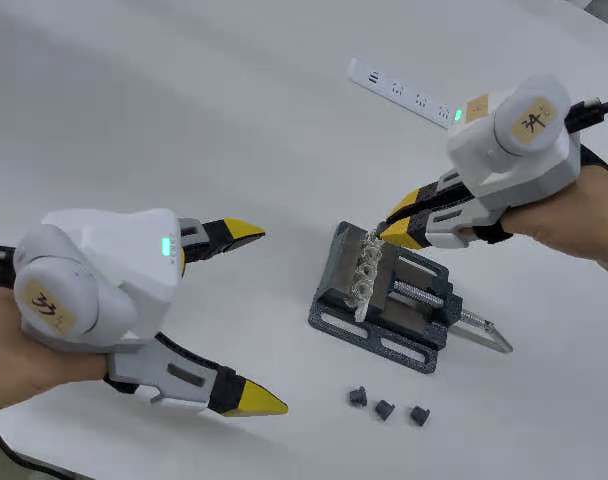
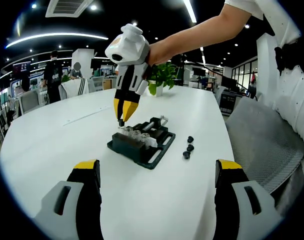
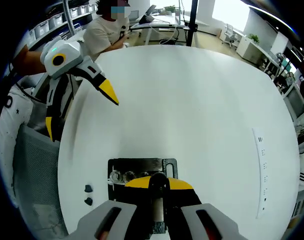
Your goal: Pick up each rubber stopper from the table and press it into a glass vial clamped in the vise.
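A dark vise (image 1: 336, 262) lies on the white table and clamps a row of clear glass vials (image 1: 366, 272). My right gripper (image 1: 383, 233) is directly over the far end of that row, shut on a dark rubber stopper (image 3: 159, 181). Its yellow tips (image 2: 121, 119) point down at the vials (image 2: 133, 133). Three loose stoppers (image 1: 384, 409) lie on the table near the vise's front edge. My left gripper (image 1: 252, 318) hovers to the left of the vise, open wide with nothing between its jaws.
A white power strip (image 1: 404, 92) lies at the back of the table beyond the vise. The vise's screw handle (image 1: 479, 328) sticks out to the right. Office chairs and a person are beyond the table's edge.
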Available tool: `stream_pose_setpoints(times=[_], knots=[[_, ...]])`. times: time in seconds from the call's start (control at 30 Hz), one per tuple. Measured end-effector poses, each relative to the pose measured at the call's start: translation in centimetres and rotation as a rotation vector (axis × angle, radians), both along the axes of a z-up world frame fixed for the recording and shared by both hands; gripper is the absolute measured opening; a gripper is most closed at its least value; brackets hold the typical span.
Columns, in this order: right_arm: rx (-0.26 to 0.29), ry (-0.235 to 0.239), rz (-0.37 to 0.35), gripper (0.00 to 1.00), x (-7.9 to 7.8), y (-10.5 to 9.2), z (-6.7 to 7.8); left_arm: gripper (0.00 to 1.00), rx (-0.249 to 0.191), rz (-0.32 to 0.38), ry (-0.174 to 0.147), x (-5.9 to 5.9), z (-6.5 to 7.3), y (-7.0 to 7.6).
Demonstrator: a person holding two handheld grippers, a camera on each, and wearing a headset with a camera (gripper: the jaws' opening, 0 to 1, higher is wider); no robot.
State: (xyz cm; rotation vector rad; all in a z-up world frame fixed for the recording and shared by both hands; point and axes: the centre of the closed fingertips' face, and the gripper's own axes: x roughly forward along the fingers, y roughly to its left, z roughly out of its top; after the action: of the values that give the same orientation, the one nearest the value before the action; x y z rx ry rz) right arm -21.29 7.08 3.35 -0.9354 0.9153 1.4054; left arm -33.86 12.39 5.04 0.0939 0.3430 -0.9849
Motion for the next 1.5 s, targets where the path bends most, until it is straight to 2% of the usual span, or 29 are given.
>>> stream_pose_setpoints(times=[1.0,1.3,1.5], knots=[[-0.003,-0.012,0.013,0.05,-0.07,0.0,-0.38,0.94,-0.014,0.005,0.012,-0.06,-0.45,-0.09],[-0.028,-0.051,0.044,0.04,-0.04,-0.01,-0.53,0.94,-0.019,0.006,0.012,0.01,-0.48,-0.17],[-0.032,-0.054,0.029,0.04,-0.12,0.06,-0.48,0.94,-0.022,0.007,0.012,0.04,-0.48,-0.23]])
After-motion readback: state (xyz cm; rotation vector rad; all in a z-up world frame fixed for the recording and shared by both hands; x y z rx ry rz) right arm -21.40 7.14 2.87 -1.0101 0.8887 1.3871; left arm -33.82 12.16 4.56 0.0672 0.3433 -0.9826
